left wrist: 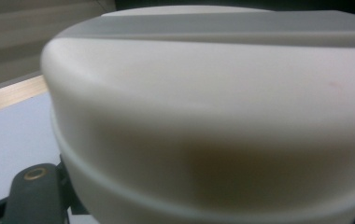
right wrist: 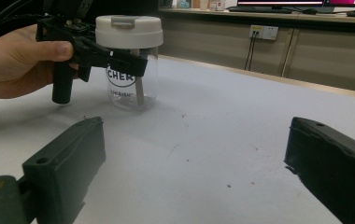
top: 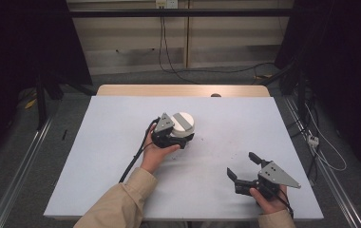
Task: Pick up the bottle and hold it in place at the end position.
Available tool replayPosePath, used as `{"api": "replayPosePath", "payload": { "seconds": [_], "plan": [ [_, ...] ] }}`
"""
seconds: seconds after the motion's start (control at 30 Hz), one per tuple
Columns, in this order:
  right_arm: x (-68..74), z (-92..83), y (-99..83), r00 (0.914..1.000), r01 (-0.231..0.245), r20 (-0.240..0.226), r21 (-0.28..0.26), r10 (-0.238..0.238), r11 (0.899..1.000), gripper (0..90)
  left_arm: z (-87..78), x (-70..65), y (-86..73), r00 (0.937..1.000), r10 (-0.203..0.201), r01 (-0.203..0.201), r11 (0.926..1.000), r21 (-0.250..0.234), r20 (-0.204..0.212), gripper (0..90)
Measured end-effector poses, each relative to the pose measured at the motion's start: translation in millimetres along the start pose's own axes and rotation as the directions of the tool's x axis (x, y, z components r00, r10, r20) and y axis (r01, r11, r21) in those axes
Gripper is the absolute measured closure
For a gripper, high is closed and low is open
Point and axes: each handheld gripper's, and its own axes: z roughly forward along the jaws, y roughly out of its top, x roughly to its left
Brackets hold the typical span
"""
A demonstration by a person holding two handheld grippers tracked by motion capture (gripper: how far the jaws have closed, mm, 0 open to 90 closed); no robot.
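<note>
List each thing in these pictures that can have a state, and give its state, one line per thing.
Jar: upright on the table, clear, looks empty.
Lid: on the jar, closed.
Left gripper: shut on the jar just under the lid.
Right gripper: open, holding nothing, apart from the jar.

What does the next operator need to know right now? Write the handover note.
Left hand-held gripper: shut on the jar, jaws around its clear body just below the white lid.
Right hand-held gripper: open, holding nothing, low over the near right of the white table, apart from the jar.
Jar: upright on the table near its middle.
Done: jar gripped. The lid is on the jar.
Left: probably bring the right hand-held gripper to the lid while the left steadies the jar.
</note>
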Motion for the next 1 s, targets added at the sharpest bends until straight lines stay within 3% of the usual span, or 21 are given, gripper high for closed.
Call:
{"api": "replayPosePath", "payload": {
  "seconds": [0.5, 1.0],
  "plan": [
    [0.1, 1.3, -0.6, 1.0, -0.002, -0.004, 0.003, 0.002, 1.0, 4.7, 4.5, -3.2, -1.7, 0.9997, 0.023, -0.023, 0.9996, 0.013, 0.005, 18.6],
    [0.7, 8.5, -0.7, 0.9999, 0.008, -0.014, 0.024, -0.008, 1.0, 4.4, 2.2, -2.9, -6.4, 1.0, 0.008, -0.008, 0.9999, -0.011, 0.006, 18.6]
  ]
}}
